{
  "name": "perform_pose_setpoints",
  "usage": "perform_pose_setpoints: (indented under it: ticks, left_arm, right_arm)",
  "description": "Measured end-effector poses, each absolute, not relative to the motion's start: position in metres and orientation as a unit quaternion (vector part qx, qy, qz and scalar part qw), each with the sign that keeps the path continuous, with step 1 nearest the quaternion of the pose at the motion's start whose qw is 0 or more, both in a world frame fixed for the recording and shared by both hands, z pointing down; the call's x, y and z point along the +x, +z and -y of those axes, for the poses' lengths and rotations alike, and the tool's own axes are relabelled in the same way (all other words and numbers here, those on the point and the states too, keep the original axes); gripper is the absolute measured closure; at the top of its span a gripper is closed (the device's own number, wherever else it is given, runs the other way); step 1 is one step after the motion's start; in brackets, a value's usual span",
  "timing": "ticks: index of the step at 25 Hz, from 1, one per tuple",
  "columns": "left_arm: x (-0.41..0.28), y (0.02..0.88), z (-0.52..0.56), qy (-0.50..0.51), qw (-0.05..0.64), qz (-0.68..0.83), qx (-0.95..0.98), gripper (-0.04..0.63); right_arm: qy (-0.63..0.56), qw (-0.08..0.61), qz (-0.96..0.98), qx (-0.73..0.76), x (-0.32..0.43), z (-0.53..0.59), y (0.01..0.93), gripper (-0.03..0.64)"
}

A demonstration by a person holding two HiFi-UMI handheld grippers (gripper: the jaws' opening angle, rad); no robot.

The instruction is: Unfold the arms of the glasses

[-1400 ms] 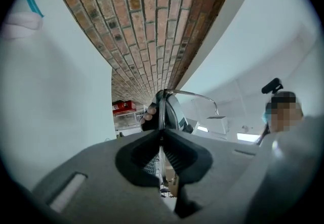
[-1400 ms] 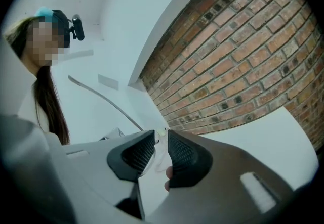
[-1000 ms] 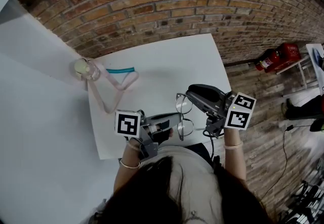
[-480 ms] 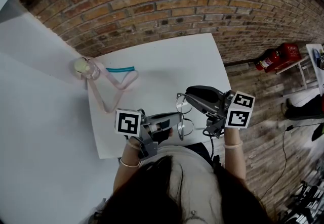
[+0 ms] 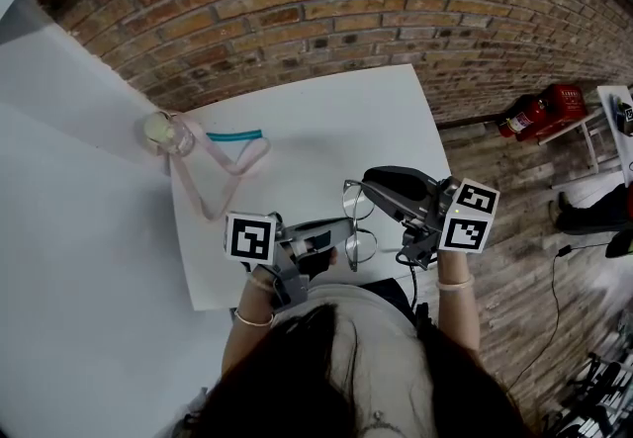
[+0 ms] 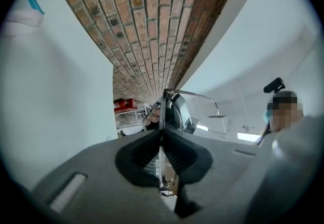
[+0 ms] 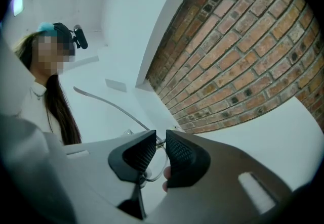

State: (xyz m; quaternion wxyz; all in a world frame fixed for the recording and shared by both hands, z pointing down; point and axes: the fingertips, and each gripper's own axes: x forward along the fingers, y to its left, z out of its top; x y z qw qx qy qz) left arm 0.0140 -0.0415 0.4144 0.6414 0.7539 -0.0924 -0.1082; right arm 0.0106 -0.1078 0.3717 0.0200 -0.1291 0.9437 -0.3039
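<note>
Metal-rimmed glasses [image 5: 356,202] hang in the air just above the near edge of the worktop [image 5: 316,130], stretched between the two tools. The left gripper [image 5: 336,228] is clamped flat on the thin front rim, which its own view [image 6: 162,139] shows edge-on between closed pads, with one arm [image 6: 192,95] curving away beyond them. The right gripper [image 5: 371,184] is pinched down to a narrow slit on the frame at the hinge corner; in its view [image 7: 161,142] the wire arm [image 7: 106,101] runs out from the pads toward the person. The main risk, as I judge it, is the hinge: if the right gripper pulls across the hinge's swing and not along it, the fine wire could bend or the joint could strain. The left grip is on a very slim edge, so any twist from the other side could let the rim slide out of the pads. The glasses would then fall past the near edge of the worktop, not onto it. Squeezing harder to prevent that could stress the lens. Against the frames from a second and half a second ago, almost nothing differs: the glasses sit over the same spot at the worktop's near edge, and only the right gripper's marker cube has shifted very slightly.
</note>
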Motion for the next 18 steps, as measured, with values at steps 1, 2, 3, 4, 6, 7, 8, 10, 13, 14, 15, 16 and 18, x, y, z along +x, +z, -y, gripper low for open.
perform_pose_setpoints:
  ticks: [1, 2, 3, 4, 6, 7, 8, 10, 13, 14, 15, 16, 18]
  left_arm:
    - [0.014, 0.415, 0.042, -0.108, 0.642, 0.093, 0.754, 0.572]
    - [0.014, 0.415, 0.042, -0.109, 0.642, 0.094, 0.753, 0.572]
    - [0.014, 0.415, 0.042, -0.11, 0.642, 0.095, 0.753, 0.572]
    - [0.014, 0.415, 0.042, -0.111, 0.643, 0.096, 0.752, 0.572]
    - [0.013, 0.416, 0.042, -0.112, 0.644, 0.099, 0.75, 0.572]
    - [0.013, 0.416, 0.043, -0.113, 0.644, 0.1, 0.75, 0.572]
    - [0.013, 0.416, 0.043, -0.114, 0.644, 0.101, 0.75, 0.572]
    - [0.013, 0.416, 0.044, -0.116, 0.644, 0.102, 0.749, 0.572]
    - [0.013, 0.416, 0.044, -0.119, 0.645, 0.105, 0.748, 0.572]
    - [0.013, 0.416, 0.045, -0.118, 0.645, 0.107, 0.747, 0.572]
    - [0.012, 0.416, 0.045, -0.119, 0.645, 0.109, 0.747, 0.572]
    - [0.012, 0.416, 0.045, -0.12, 0.645, 0.11, 0.747, 0.572]
    - [0.011, 0.416, 0.046, -0.122, 0.645, 0.113, 0.746, 0.572]
  right_arm:
    - [-0.303, 0.02, -0.944, -0.13, 0.011, 0.108, 0.371, 0.561]
    - [-0.302, 0.02, -0.944, -0.13, 0.011, 0.108, 0.371, 0.561]
    - [-0.301, 0.02, -0.944, -0.131, 0.011, 0.108, 0.371, 0.561]
    - [-0.3, 0.02, -0.945, -0.132, 0.011, 0.108, 0.37, 0.562]
    - [-0.297, 0.02, -0.945, -0.133, 0.011, 0.107, 0.368, 0.563]
    - [-0.296, 0.021, -0.946, -0.133, 0.011, 0.107, 0.367, 0.563]
    - [-0.294, 0.022, -0.946, -0.134, 0.012, 0.106, 0.366, 0.563]
    - [-0.29, 0.023, -0.947, -0.134, 0.012, 0.106, 0.364, 0.565]
    - [-0.284, 0.025, -0.949, -0.134, 0.012, 0.105, 0.359, 0.566]
    - [-0.283, 0.026, -0.949, -0.134, 0.013, 0.105, 0.358, 0.568]
    - [-0.282, 0.027, -0.95, -0.134, 0.013, 0.105, 0.357, 0.568]
    - [-0.281, 0.028, -0.95, -0.134, 0.013, 0.105, 0.355, 0.568]
    - [-0.279, 0.03, -0.95, -0.134, 0.013, 0.104, 0.353, 0.569]
